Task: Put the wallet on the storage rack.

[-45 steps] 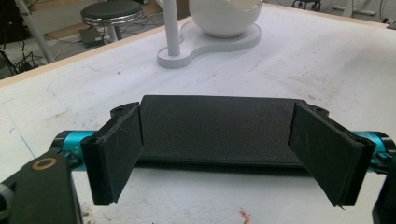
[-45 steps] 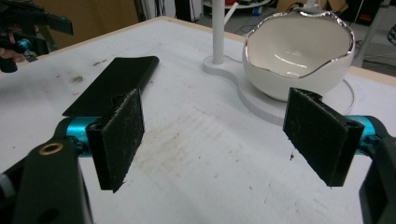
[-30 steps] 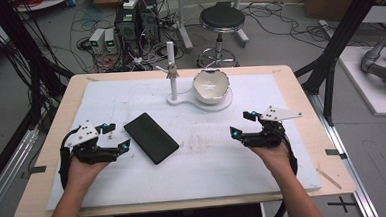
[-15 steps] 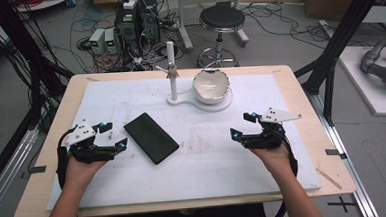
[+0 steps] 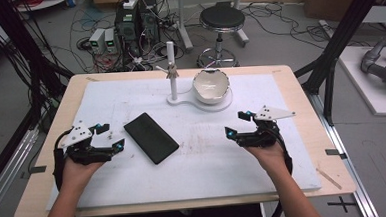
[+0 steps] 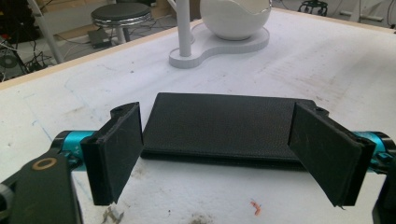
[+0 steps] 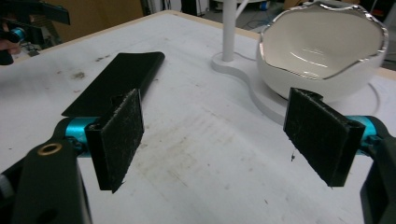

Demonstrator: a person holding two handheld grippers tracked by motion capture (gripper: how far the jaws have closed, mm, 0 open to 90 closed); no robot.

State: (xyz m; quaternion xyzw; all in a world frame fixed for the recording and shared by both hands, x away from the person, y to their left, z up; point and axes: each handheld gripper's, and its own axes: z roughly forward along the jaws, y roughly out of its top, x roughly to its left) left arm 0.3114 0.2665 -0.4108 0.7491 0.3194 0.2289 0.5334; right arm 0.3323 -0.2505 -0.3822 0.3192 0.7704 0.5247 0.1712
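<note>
Left gripper view: left gripper (image 6: 219, 154) gapes wide just before the phone (image 6: 224, 128), probably to straddle it; right gripper (image 7: 224, 140) idles wide too.

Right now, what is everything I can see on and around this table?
Flat black rectangular case: one, black, lying on the white mat left of centre.
White egg-shaped bowl with a jagged rim: one, white, on its white base at the far middle.
White upright post: one, white, on the same base, left of the bowl.
White table mat: one, white, covering the wooden tabletop.
Round black stool: one, black, on the floor beyond the table.
Left tool: one, black, jaws open, beside the case.
Right tool: one, black, jaws open, right of centre.
</note>
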